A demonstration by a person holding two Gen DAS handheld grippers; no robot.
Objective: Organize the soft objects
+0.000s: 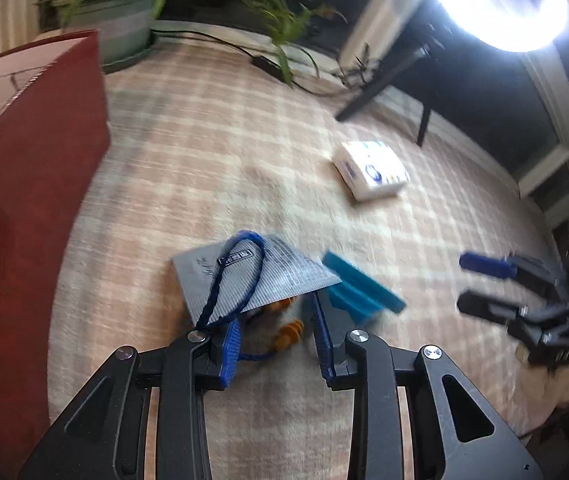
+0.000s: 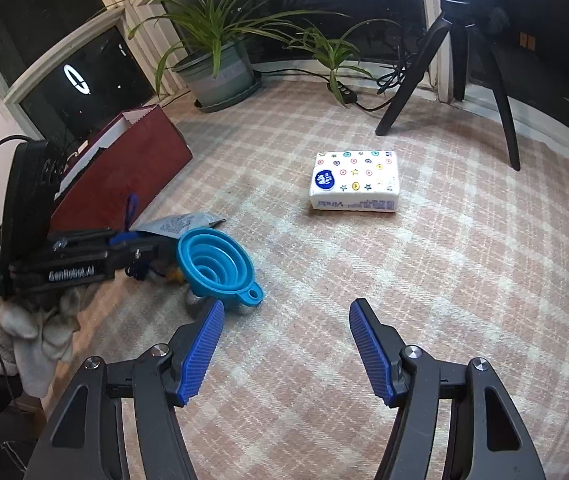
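I am looking down on a desk covered by a pink and cream plaid cloth (image 2: 424,280), which is filling most of both views. Dark windows (image 2: 76,76) with pale frames are running along its far edge, one of them reflecting a ring light. A potted plant (image 2: 220,68) is sitting at the back, its long leaves hanging over the cloth, and a black tripod (image 2: 456,60) is standing to its right with cables trailing along the edge. A dark red box (image 2: 124,176) is standing open on the left side.

A white tissue pack (image 2: 354,181) with coloured dots is lying flat near the middle, well apart from everything else. Nearer me, a blue collapsible funnel (image 2: 216,268) is lying tilted just beside a grey printed packet (image 1: 252,276) with a blue cord (image 1: 240,268) looped over it; orange earplugs (image 1: 290,330) are peeking out underneath.

My left tool (image 1: 274,340) is sitting with its fingers partly apart around the packet and earplugs, though I cannot tell whether the pads are pressing anything. My right tool (image 2: 284,348) is hovering with fingers apart over bare cloth, holding nothing.
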